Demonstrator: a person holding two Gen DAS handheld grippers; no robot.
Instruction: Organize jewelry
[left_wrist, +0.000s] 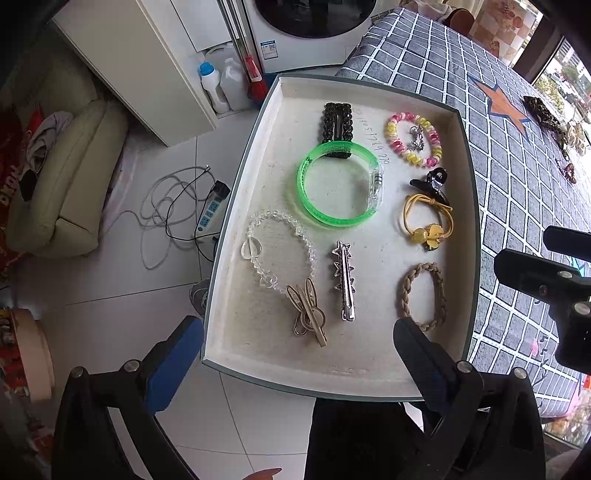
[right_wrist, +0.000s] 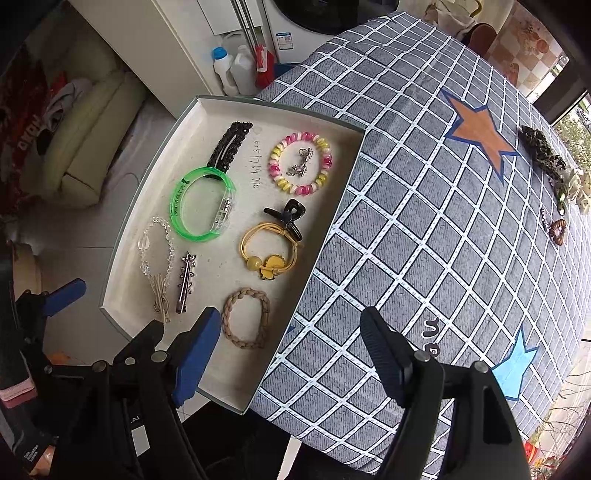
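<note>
Fingers, left: my left gripper (left_wrist: 295, 354) has its fingers (left_wrist: 177, 362) spread wide and holding nothing, poised over the near edge of the tray.
Fingers, right: my right gripper (right_wrist: 291, 354) is spread just as wide and equally bare, one finger over the tray's near corner, the other over the cloth.
Tray: I see a shallow white-lined tray (left_wrist: 236, 206) with a grey-green rim, hanging partly off the worktop's edge over the tiled floor (left_wrist: 110, 288).
Far row: a black beaded hair clip (left_wrist: 337, 129) lies partly under a green translucent bangle (left_wrist: 338, 192); beside them a pink and yellow coil hair tie (left_wrist: 430, 147) rings a small silver charm (left_wrist: 416, 137).
Middle: a black claw clip (left_wrist: 430, 181) touches a yellow elastic hair tie with a flower (left_wrist: 426, 221).
Near row: a clear beaded bracelet with a heart (left_wrist: 275, 247) touches a gold rabbit-ear clip (left_wrist: 308, 314); next to it a silver star clip (left_wrist: 344, 284), then a tan braided hair band (left_wrist: 421, 295).
Worktop: covered by a grey checked cloth (right_wrist: 406, 221) with an orange star (right_wrist: 476, 133).
Loose pieces: on the far right of the cloth I make out a dark patterned scrunchie (right_wrist: 543, 155) and a brown hair tie (right_wrist: 557, 230), well apart from the tray.
Floor: a white cable and power strip (left_wrist: 210, 212), detergent bottles (left_wrist: 218, 86), a cream cushion (left_wrist: 62, 192).
</note>
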